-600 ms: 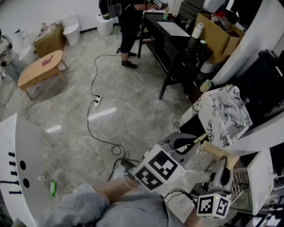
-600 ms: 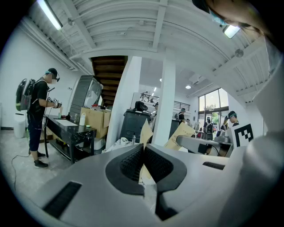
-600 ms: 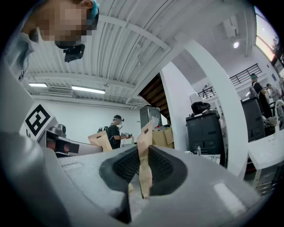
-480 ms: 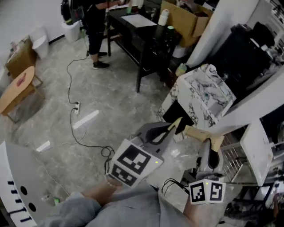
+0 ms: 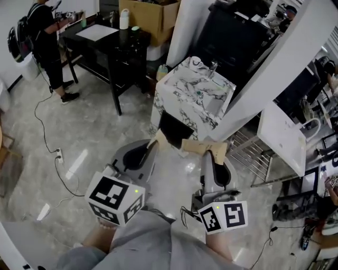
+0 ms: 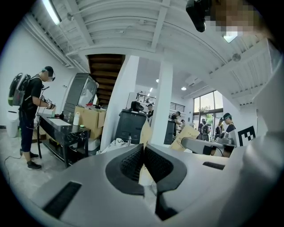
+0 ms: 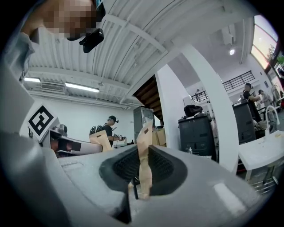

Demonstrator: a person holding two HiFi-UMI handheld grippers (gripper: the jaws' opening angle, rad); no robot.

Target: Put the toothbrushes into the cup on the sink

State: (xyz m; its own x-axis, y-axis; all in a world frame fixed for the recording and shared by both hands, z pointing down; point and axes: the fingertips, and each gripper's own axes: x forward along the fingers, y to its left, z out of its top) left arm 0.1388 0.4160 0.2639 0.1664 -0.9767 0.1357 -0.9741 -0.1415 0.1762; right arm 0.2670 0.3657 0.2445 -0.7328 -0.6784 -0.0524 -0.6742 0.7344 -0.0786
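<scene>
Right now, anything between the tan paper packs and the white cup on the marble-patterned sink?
Nothing visible: only grey floor separates the tan paper packs from the marble-patterned sink, with the white cup at its far edge.

The sink unit (image 5: pixel 179 100) stands centre far, with a cup (image 5: pixel 194 62) on its far rim. The desk (image 5: pixel 100 39) is far left, a cardboard box (image 5: pixel 145 13) behind it. The wire rack (image 5: pixel 253 153) is right of the sink unit. Near, side by side, the left tool (image 5: pixel 154 143) grips the left packet (image 5: pixel 158 138) and the right tool (image 5: pixel 211 153) grips the right packet (image 5: pixel 195 146).
</scene>
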